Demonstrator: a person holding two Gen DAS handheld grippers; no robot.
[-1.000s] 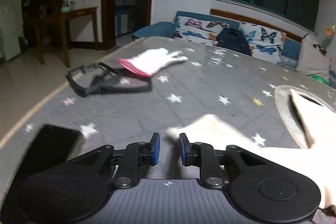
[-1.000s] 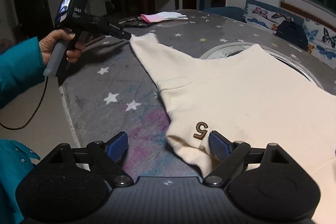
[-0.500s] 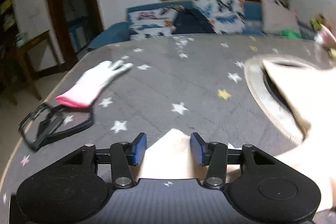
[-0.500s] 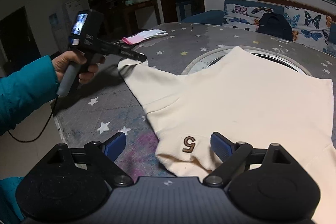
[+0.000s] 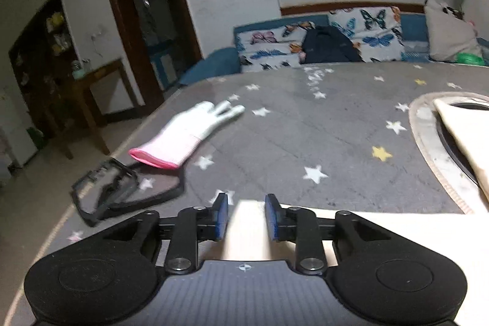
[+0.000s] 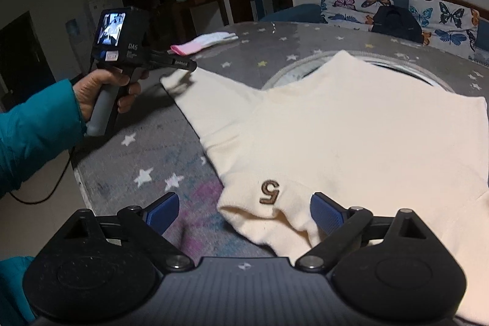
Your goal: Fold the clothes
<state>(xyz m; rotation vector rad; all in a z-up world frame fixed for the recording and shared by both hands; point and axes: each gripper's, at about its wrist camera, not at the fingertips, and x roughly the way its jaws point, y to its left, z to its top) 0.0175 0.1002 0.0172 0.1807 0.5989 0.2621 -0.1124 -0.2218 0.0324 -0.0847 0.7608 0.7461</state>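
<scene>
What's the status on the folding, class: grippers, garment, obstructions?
Left gripper closing around cream top's sleeve end. Right gripper opening, straddling the hem. White glove and black frame lie clear.

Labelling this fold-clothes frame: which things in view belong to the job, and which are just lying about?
Job:
cream sweater, its sleeve end between the closing left gripper pads
right gripper, jaws opening around the hem
star-print table cover

Lying about:
white-and-pink glove
black frame
dark bag on the sofa
</scene>
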